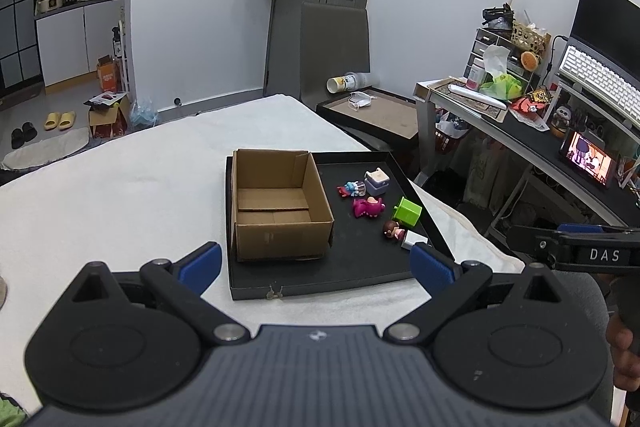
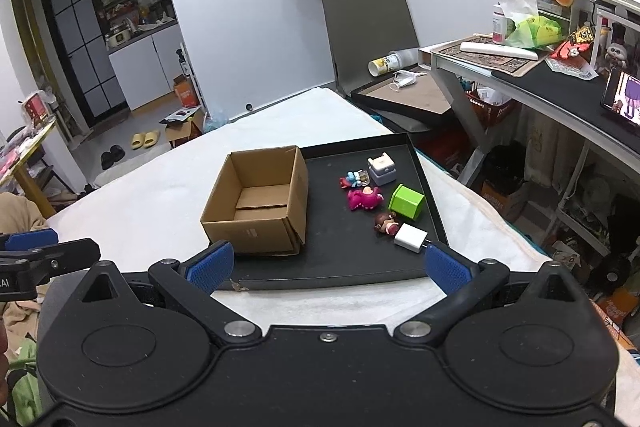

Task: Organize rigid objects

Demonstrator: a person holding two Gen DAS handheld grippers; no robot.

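White bedding carries a black tray (image 2: 360,267); box (image 2: 256,207) at its left edge, toys (image 2: 366,198) right; both grippers (image 1: 316,267) (image 2: 328,265) gape empty.

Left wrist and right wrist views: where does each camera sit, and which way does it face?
Left wrist: behind the open left claw, facing the black tray head-on; the right claw's arm and a hand show at right.
Right wrist: behind the open right claw, facing the tray from further right; the left claw shows at left.
Shared: cardboard box, green cube, pink toy, white charger.
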